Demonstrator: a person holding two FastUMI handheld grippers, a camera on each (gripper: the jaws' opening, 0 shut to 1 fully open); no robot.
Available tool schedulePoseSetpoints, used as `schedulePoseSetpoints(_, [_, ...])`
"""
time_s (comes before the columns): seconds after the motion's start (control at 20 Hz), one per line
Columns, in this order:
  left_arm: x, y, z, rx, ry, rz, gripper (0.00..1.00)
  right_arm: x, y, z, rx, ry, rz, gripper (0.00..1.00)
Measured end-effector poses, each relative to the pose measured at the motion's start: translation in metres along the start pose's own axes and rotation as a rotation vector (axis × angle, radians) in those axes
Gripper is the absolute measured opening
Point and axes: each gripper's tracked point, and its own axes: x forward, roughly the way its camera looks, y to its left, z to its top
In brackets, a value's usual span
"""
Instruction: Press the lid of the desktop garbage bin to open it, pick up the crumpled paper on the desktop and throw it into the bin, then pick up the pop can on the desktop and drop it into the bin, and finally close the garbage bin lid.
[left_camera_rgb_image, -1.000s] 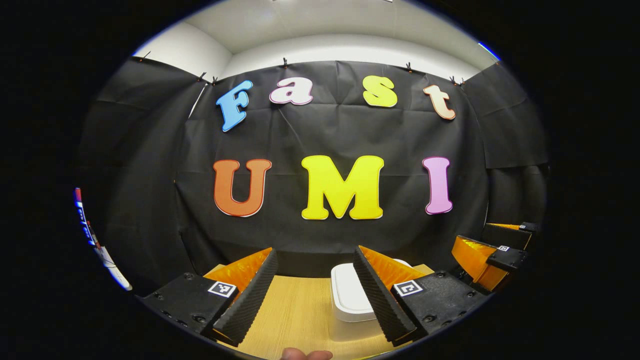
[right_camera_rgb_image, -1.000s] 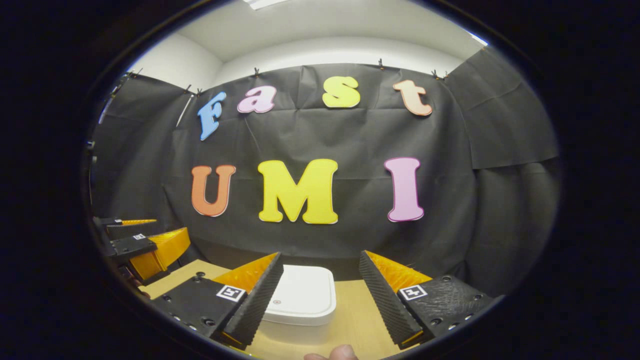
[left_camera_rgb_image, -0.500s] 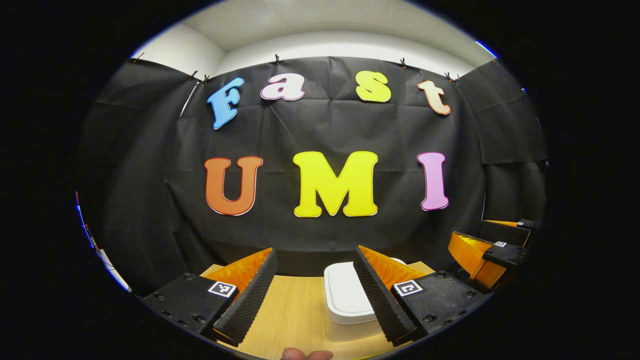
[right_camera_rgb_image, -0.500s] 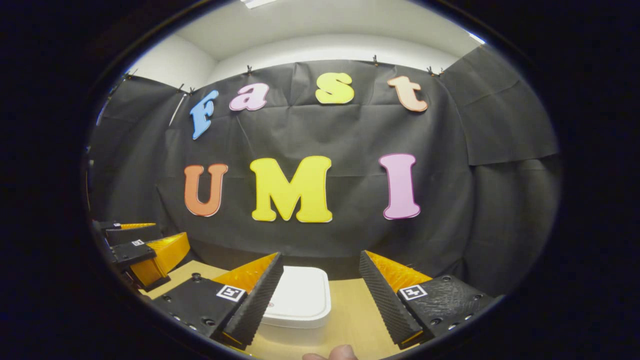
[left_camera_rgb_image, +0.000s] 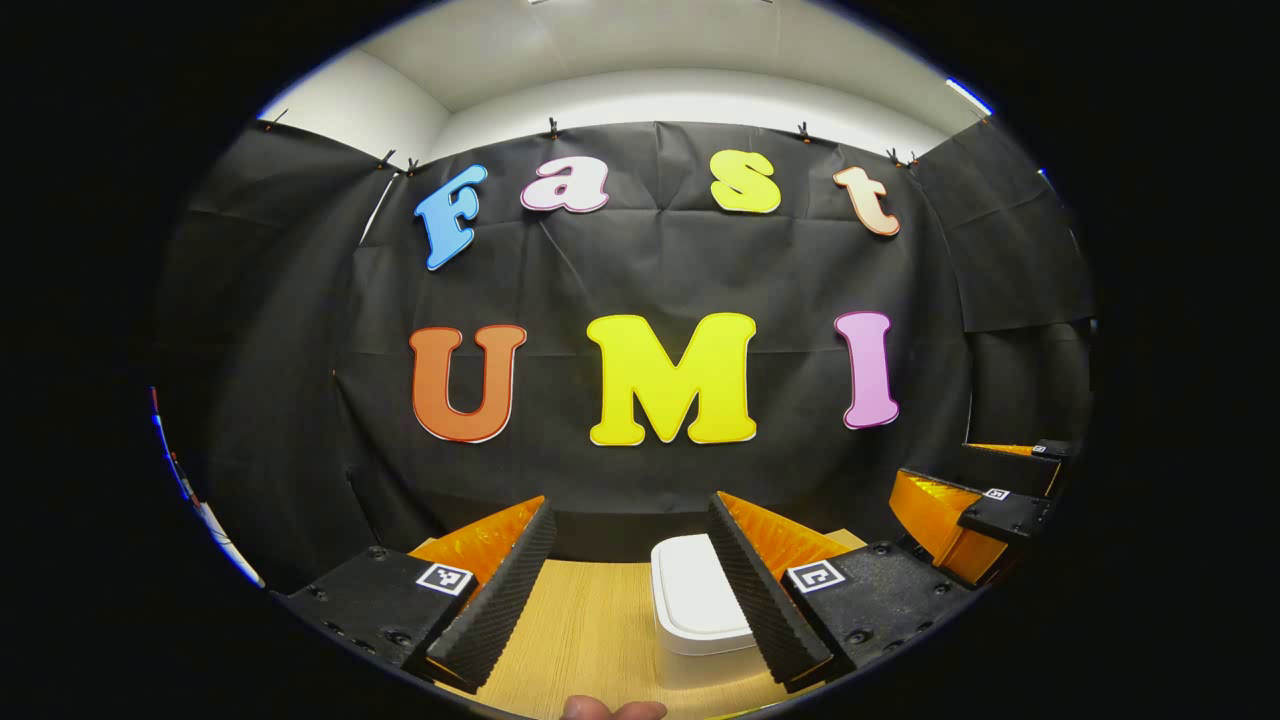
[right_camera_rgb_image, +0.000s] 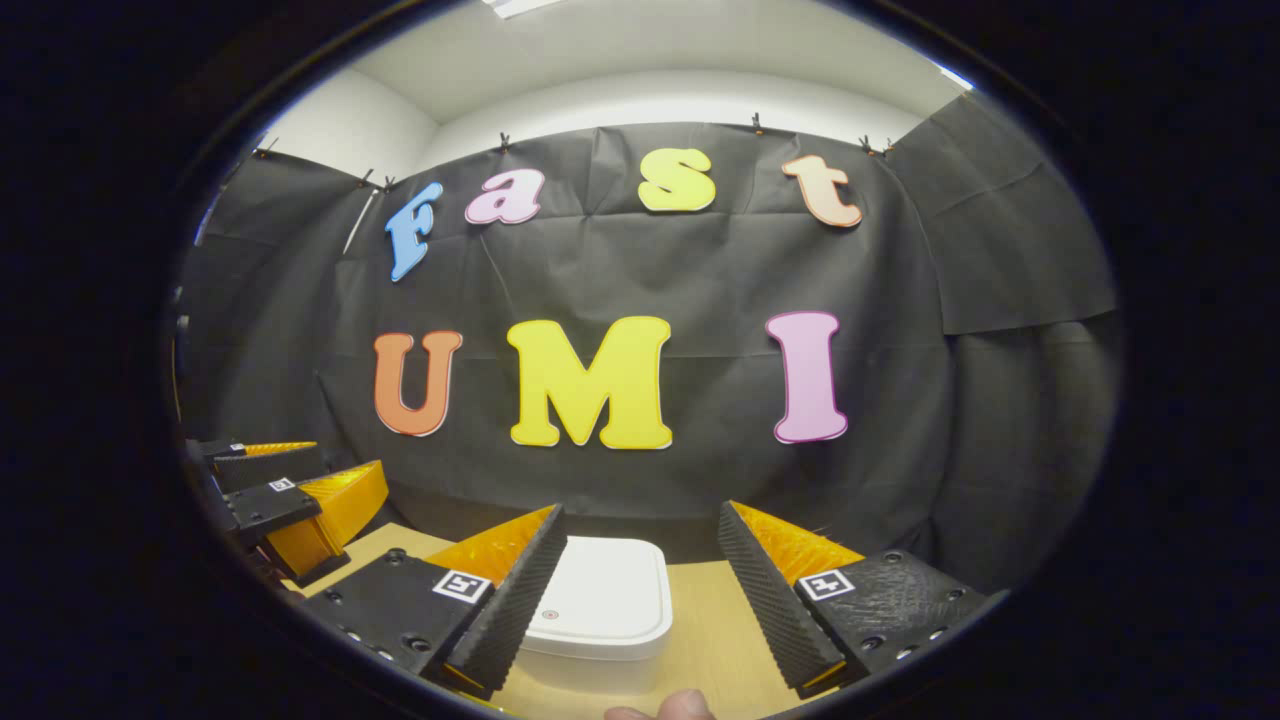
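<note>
Both grippers held wide open above the worktop, the white garbage bin ahead with its lid down

In the left gripper view a fingertip (left_camera_rgb_image: 612, 709) of the holding hand shows at the bottom edge; past it the left gripper (left_camera_rgb_image: 632, 520) has its fingers spread wide with nothing between them, and the garbage bin (left_camera_rgb_image: 692, 600) stands on the wooden worktop (left_camera_rgb_image: 585, 630) just inside the right-hand finger, which covers part of it. Farther off at the right of that view is the right gripper (left_camera_rgb_image: 985, 500), also apart. In the right gripper view the right gripper (right_camera_rgb_image: 640, 525) is wide open and empty; the garbage bin (right_camera_rgb_image: 605, 610) sits low between its fingers, closer to the left-hand one, its lid (right_camera_rgb_image: 608, 595) flat and closed. The left gripper (right_camera_rgb_image: 290, 480) shows at the left, the black booth wall (right_camera_rgb_image: 700, 270) behind everything
</note>
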Motion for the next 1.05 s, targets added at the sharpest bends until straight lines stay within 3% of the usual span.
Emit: schedulePoseSetpoints(1.05, [-0.031, -0.001, 0.010, -0.019, -0.025, 0.039, 0.98, -0.038, -0.005, 0.008, 0.004, -0.033, 0.014, 0.95])
